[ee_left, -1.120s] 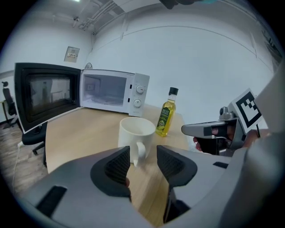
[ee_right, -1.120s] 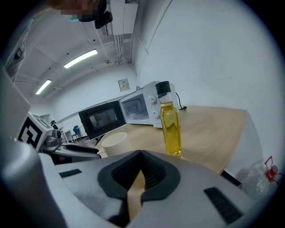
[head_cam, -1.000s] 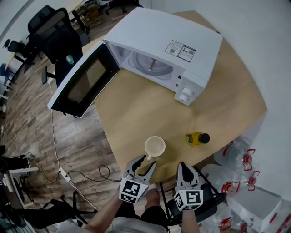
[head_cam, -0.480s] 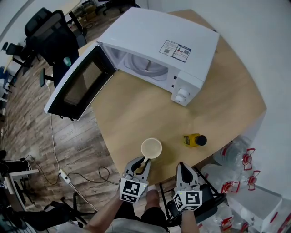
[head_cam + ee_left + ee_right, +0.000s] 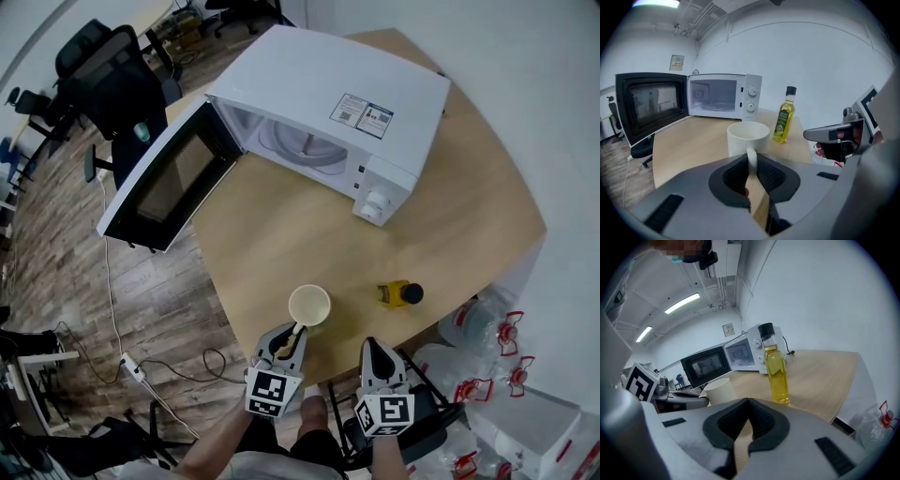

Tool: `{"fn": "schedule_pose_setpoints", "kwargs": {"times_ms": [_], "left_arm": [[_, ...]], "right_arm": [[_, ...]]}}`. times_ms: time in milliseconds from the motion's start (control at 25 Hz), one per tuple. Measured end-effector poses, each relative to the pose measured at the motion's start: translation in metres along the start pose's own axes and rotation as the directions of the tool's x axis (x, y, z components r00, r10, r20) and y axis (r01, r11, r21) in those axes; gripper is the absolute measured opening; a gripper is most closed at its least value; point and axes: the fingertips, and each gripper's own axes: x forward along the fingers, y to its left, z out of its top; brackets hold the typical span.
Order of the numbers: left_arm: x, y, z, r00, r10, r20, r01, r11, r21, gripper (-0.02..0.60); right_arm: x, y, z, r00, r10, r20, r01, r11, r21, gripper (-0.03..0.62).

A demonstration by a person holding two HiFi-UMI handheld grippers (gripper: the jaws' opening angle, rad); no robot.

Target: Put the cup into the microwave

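- Chairs (image 5: 112,70): two dark office chairs on the wood floor, far left, well apart from the table (image 5: 272,234).
- Microwave (image 5: 328,94): one, white, at the far side of the table. Its door (image 5: 169,183) is swung fully open to the left and hangs past the table edge. One glass plate (image 5: 305,141) lies inside, nothing on it.
- Cup (image 5: 309,305): one, white, upright and empty on the table near the front edge, well short of the microwave and not inside it. Its handle (image 5: 751,159) points back at the person.
- Left gripper (image 5: 292,336): one, just behind the cup, angled down toward the tabletop. Its jaws are closing, the handle is between them and the pads are on both sides of it. The cup base is on the wood. A bare forearm (image 5: 216,445) runs back to the bottom edge.
- Right gripper (image 5: 372,347): one, beside the left one, at the table's front edge, tilted down. Its jaws are clenched together at the tips with nothing in them, and it touches nothing.
- Bottle (image 5: 398,293): one, yellow oil, black cap, upright, right of the cup and apart from it, ahead of the right gripper.
- Jugs (image 5: 478,328): at least three clear water jugs with red handles on the floor, far right, below the table edge.
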Motion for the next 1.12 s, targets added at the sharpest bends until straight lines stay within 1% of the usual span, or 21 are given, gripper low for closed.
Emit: {"fn": "schedule_pose_setpoints", "kwargs": {"times_ms": [200, 360, 840, 1120], "left_arm": [[-0.005, 0.005, 0.014, 1.0, 0.012, 0.017, -0.012, 1.0, 0.014, 0.058], [-0.014, 0.009, 0.034, 0.999, 0.018, 0.04, -0.019, 0.999, 0.039, 0.058], [-0.06, 0.019, 0.117, 0.988, 0.073, 0.135, -0.087, 0.991, 0.099, 0.058], [-0.081, 0.022, 0.149, 0.978, 0.106, 0.182, -0.13, 0.984, 0.124, 0.058]], "right_arm": [[0.0, 0.006, 0.011, 1.0, 0.014, 0.024, -0.014, 1.0, -0.01, 0.017], [-0.002, 0.014, 0.026, 0.998, 0.028, 0.047, -0.027, 0.999, -0.019, 0.018], [-0.002, 0.041, 0.107, 0.983, 0.096, 0.159, -0.084, 0.993, -0.08, 0.017], [0.0, 0.055, 0.148, 0.967, 0.142, 0.21, -0.114, 0.983, -0.142, 0.017]]}}
